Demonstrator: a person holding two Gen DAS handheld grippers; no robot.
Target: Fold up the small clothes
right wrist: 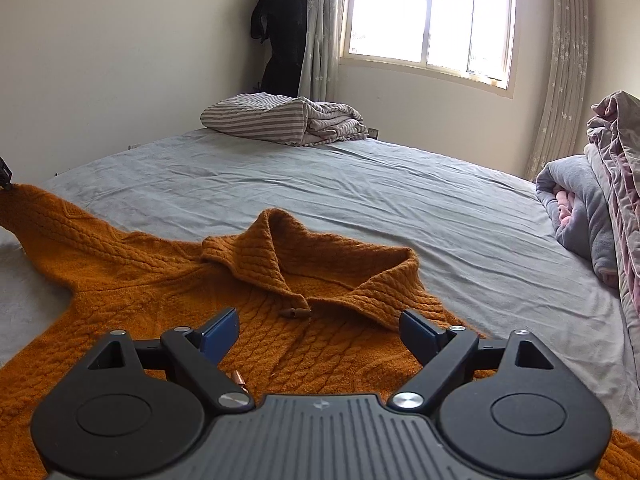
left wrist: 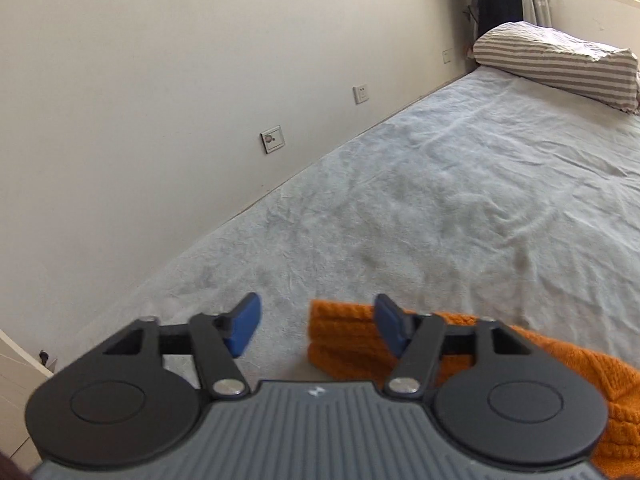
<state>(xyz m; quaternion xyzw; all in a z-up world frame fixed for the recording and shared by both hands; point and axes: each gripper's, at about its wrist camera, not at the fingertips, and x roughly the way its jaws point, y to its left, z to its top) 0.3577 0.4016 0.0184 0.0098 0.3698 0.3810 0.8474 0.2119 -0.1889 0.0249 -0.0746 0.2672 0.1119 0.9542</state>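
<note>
A: Where is the sweater (right wrist: 168, 292)?

B: It lies face up on the grey bed (right wrist: 400, 208), chest spread flat, with the collar (right wrist: 304, 256) standing up on its far side, toward the window (right wrist: 428, 16). One sleeve (right wrist: 52, 216) runs out from the chest to the left. I take it that it is laid out flat this way so the sleeves can be folded in over the chest.

A: And the right gripper (right wrist: 316, 330)?

B: It hangs low over the chest, just this side of the collar button (right wrist: 295, 313). Its blue fingers (right wrist: 219, 332) are spread wide with nothing between them except the knit below; whether they touch the knit I cannot tell.

A: The left gripper (left wrist: 318, 330)?

B: It is out at the sleeve end of the sweater. Its blue fingers (left wrist: 245, 328) are also spread and pinch nothing. The ribbed cuff (left wrist: 340, 336) lies below, beside the right-hand finger, and bare bed shows under the gap. From the right wrist view, a dark bit at the tip of that sleeve may be this gripper, but it is too small to be sure.

A: So nothing is held?

B: Nothing. I judge the folding not yet started: the sweater is still fully spread, and that cuff looks like the likely first thing to take.
</note>
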